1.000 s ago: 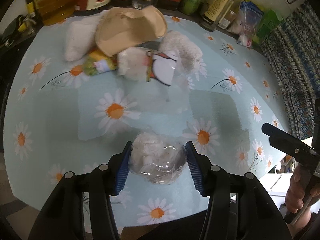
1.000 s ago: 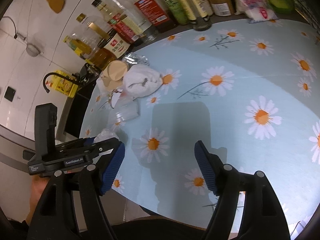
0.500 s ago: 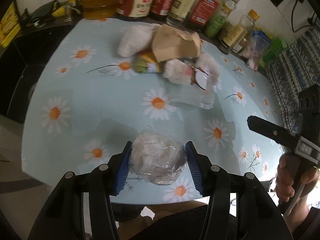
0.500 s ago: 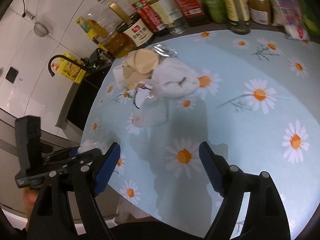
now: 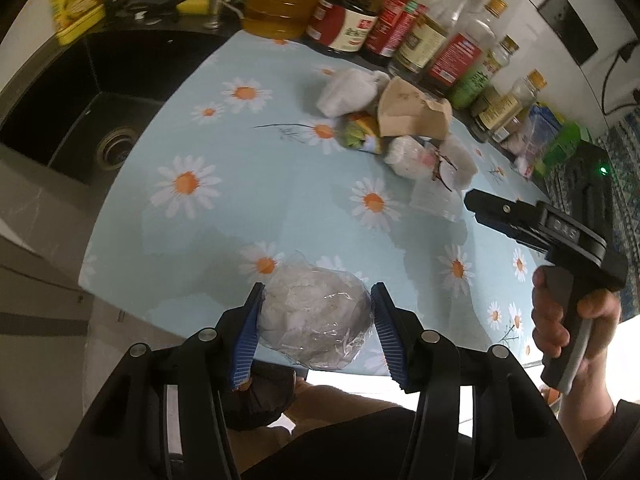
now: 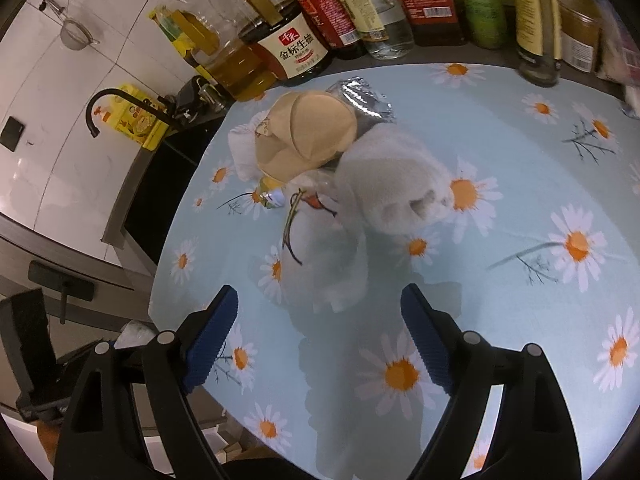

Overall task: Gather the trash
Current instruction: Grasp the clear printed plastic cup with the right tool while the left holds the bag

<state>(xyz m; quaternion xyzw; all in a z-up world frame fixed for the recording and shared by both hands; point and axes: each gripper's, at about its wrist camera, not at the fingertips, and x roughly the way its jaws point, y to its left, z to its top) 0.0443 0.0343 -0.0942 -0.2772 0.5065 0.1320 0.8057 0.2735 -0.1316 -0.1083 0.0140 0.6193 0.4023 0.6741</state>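
Observation:
My left gripper [image 5: 316, 320] is shut on a crumpled clear plastic bag of white trash [image 5: 316, 320], held over the near edge of the daisy-print table [image 5: 224, 216]. A trash pile lies further in: a brown paper bag [image 5: 412, 112], white tissue wads [image 5: 348, 90], a colourful wrapper [image 5: 358, 134] and a clear plastic wrapper [image 5: 434, 200]. My right gripper [image 6: 320, 340] is open and empty, just short of the clear wrapper [image 6: 324, 264] and a large white wad [image 6: 392, 184]. The brown bag [image 6: 308, 132] sits behind them. The right gripper also shows in the left wrist view [image 5: 472, 200].
Sauce and oil bottles [image 5: 348, 24] line the table's back edge [image 6: 296, 44]. A black sink [image 5: 80, 112] lies left of the table, with a black tap [image 6: 116, 98] and a yellow box [image 6: 138, 120]. A patterned cloth [image 5: 632, 184] is at the right.
My left gripper has drawn back and left toward the table's near edge, still holding the bag. My right gripper has moved in toward the trash pile, which now looms larger.

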